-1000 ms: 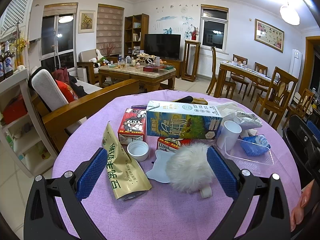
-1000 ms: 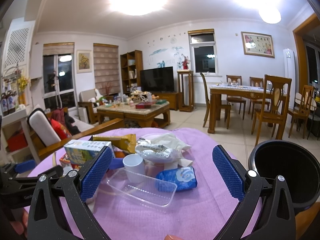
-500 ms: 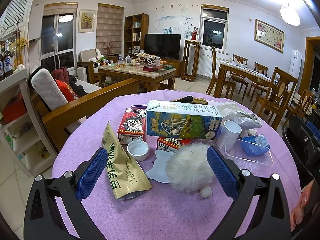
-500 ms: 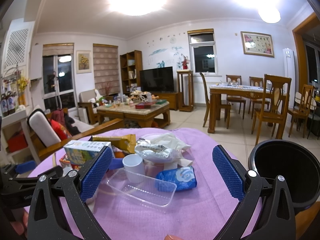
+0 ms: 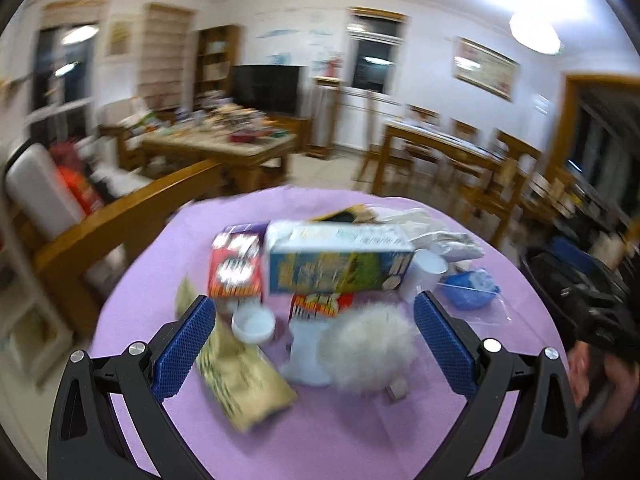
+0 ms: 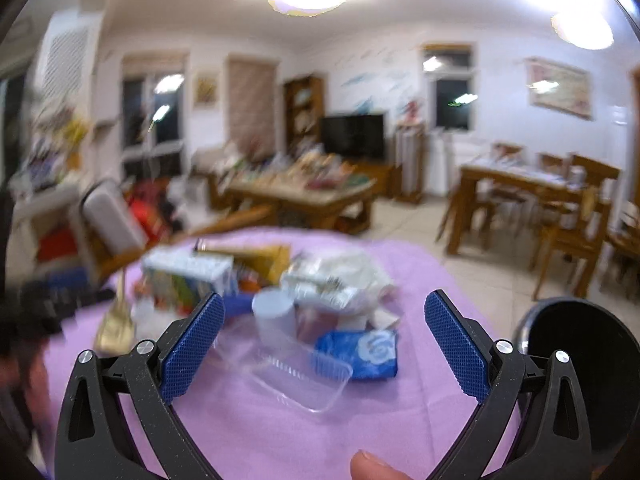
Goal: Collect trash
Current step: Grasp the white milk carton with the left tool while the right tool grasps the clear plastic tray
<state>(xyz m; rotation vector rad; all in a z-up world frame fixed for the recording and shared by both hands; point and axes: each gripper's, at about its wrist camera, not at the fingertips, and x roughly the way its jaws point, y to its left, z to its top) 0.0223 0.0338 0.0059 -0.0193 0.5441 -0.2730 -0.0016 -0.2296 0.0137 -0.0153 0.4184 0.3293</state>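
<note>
Left wrist: left gripper [image 5: 314,338] spread empty over white pompom [image 5: 366,350]; right gripper [image 6: 324,338] spread empty

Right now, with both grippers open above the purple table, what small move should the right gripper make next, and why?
Probably ease the right gripper down onto the clear plastic tray. Its jaws stand open and empty, the tray lies nearest between them, and the black bin waits just to the right.

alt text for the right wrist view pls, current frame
Open right gripper hovers over a purple-clothed table of blurred litter: clear plastic tray, blue wipes pack, white cup, crumpled bags. A black bin stands at right.
</note>
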